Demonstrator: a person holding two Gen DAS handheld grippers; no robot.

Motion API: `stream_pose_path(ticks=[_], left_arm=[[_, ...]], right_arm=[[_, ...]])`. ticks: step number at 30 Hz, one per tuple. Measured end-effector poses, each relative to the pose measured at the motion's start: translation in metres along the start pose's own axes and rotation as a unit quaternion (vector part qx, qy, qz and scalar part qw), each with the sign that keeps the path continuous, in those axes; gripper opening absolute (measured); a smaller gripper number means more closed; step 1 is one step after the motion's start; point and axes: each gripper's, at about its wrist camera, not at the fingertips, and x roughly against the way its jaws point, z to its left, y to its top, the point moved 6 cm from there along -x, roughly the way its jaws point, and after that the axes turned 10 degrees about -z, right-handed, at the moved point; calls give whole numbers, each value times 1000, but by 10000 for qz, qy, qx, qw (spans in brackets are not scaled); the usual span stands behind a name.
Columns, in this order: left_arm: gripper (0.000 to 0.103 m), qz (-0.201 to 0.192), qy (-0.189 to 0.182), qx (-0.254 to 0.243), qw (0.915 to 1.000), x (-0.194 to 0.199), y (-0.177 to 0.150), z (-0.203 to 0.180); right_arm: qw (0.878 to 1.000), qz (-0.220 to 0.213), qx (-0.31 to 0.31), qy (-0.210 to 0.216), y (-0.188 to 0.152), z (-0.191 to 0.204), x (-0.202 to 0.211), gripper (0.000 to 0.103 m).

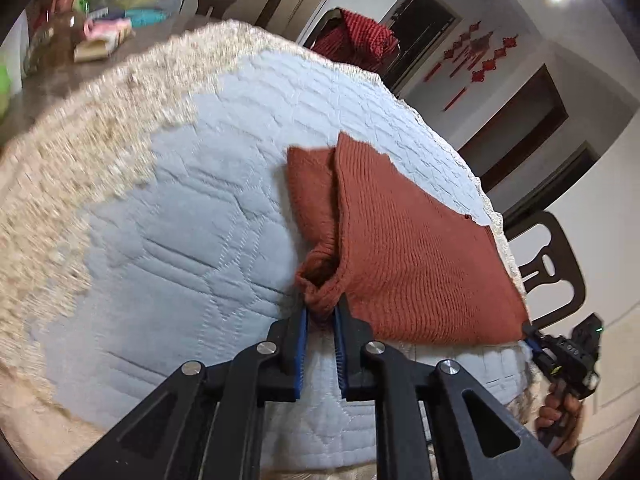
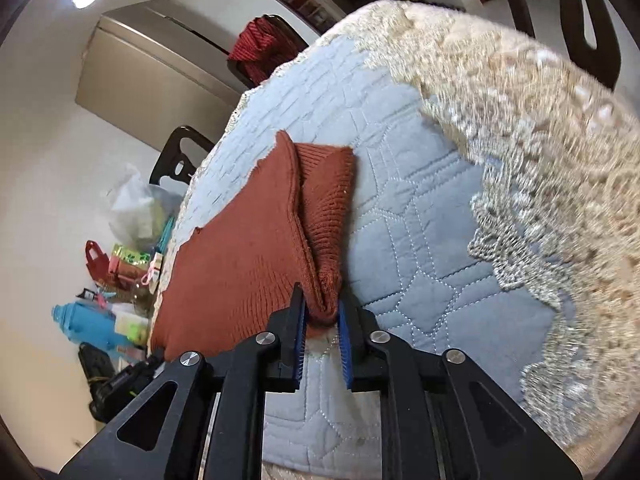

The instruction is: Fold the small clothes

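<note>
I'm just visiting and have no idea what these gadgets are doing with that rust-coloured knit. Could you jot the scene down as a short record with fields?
garment: rust-brown knit sweater, partly folded, a sleeve lying along one side
surface: pale blue quilted mat over a lace cloth
left gripper: shut on the sweater's near corner
right gripper: shut on the other near corner
person: a hand holds the right gripper's handle
background: red cloth draped over a chair
</note>
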Motion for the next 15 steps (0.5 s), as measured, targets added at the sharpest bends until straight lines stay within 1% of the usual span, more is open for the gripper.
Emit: stream_pose_path(ticks=[1, 2, 5, 6, 7, 8, 9, 11, 13, 15], left_arm=[[17, -48, 47, -96, 9999, 5, 3, 0], [17, -101, 97, -161, 9998, 9, 7, 1], [18, -422, 295, -471, 9976, 23, 29, -3], [24, -479, 265, -542, 9970, 25, 35, -6], [32, -516, 206, -641, 9964, 23, 44, -11], [34, -530, 195, -740, 9957, 19, 51, -16], [35, -557, 184, -921, 9940, 10, 60, -24], [35, -525, 121, -1216, 9911, -12, 75, -38], [35, -269, 91, -1206, 9923, -44, 85, -41], [35, 19, 156, -1147, 9933, -75, 90, -42]], right_arm=[[9998, -76, 150, -55, 2, 3, 4, 21], [9993, -162, 323, -123, 4, 5, 11, 21], [9965, -412, 701, -215, 11, 16, 28, 22], [9957, -464, 782, -181, 14, 21, 30, 23], [9948, -497, 878, -104, 17, 26, 31, 28], [9937, -503, 1002, -34, 21, 33, 29, 31], [9928, -497, 1092, -31, 25, 38, 25, 37], [9903, -422, 1320, -59, 36, 48, 8, 38], [9888, -314, 1451, -155, 49, 54, -16, 38], [9879, -236, 1526, -174, 56, 58, -35, 38]])
